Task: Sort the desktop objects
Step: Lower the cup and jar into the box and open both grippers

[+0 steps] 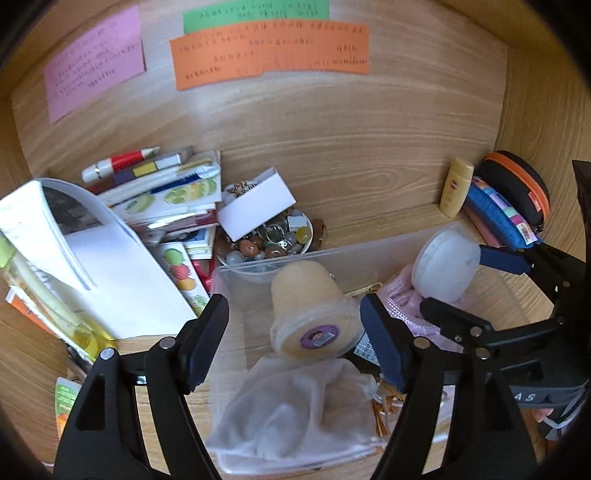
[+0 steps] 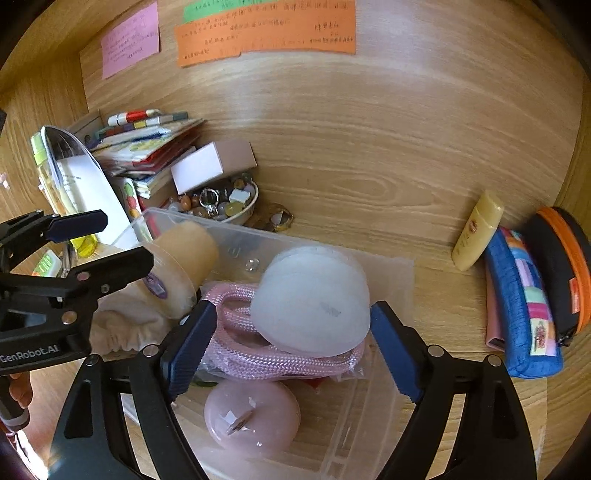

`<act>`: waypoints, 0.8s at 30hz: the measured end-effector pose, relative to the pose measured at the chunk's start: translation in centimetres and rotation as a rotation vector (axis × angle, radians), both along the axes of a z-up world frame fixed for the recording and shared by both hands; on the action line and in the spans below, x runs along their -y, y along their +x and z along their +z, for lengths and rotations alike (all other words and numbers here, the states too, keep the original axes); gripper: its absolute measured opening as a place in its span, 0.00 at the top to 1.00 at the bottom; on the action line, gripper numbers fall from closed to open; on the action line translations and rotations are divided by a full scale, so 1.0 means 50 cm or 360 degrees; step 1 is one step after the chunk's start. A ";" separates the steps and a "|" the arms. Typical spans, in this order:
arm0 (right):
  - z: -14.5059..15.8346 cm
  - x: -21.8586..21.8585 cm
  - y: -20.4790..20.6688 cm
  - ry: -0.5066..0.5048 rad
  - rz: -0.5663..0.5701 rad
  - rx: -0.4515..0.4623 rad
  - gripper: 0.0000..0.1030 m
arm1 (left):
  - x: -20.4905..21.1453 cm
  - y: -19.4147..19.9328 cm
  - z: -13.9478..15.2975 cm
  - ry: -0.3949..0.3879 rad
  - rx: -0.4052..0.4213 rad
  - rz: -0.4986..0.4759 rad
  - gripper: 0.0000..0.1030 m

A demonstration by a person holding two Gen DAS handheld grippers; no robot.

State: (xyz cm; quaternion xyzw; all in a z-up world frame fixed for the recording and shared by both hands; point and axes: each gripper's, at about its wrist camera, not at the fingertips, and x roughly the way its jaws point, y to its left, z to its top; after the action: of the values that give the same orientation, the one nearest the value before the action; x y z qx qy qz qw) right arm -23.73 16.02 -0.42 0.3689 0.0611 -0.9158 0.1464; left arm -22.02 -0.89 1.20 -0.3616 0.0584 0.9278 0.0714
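We see a light wooden desk surface [image 2: 369, 177] with wavy grain, closed in by wooden side panels [image 1: 546, 110]. Pink [image 1: 94, 62], green [image 1: 255, 14] and orange paper notes [image 1: 269, 53] lie at its far end. Soft light gleams across the wood.

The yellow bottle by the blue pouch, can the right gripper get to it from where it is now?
Probably yes. The yellow bottle leans in the open beyond the clear bin, with bare wood in front. The right gripper stands open around the white round case, apparently not pinching it.
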 end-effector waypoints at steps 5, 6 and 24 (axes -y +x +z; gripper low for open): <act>0.035 -0.007 0.041 -0.0022 -0.0005 -0.0086 0.19 | -0.003 0.031 0.024 -0.0021 -0.0061 0.0024 0.17; 0.043 -0.009 0.051 -0.0031 -0.0003 -0.0103 0.17 | -0.004 0.039 0.029 -0.0025 -0.0080 0.0028 0.17; 0.108 -0.044 0.200 -0.0041 -0.0036 -0.0292 0.07 | 0.006 0.176 0.071 -0.0006 -0.0246 0.0064 0.06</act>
State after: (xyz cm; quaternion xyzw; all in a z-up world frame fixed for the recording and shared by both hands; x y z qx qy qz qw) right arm -13.72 18.23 4.98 0.2823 0.0583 -0.9480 0.1346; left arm -13.23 -1.19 4.74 -0.2901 0.0582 0.9541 0.0473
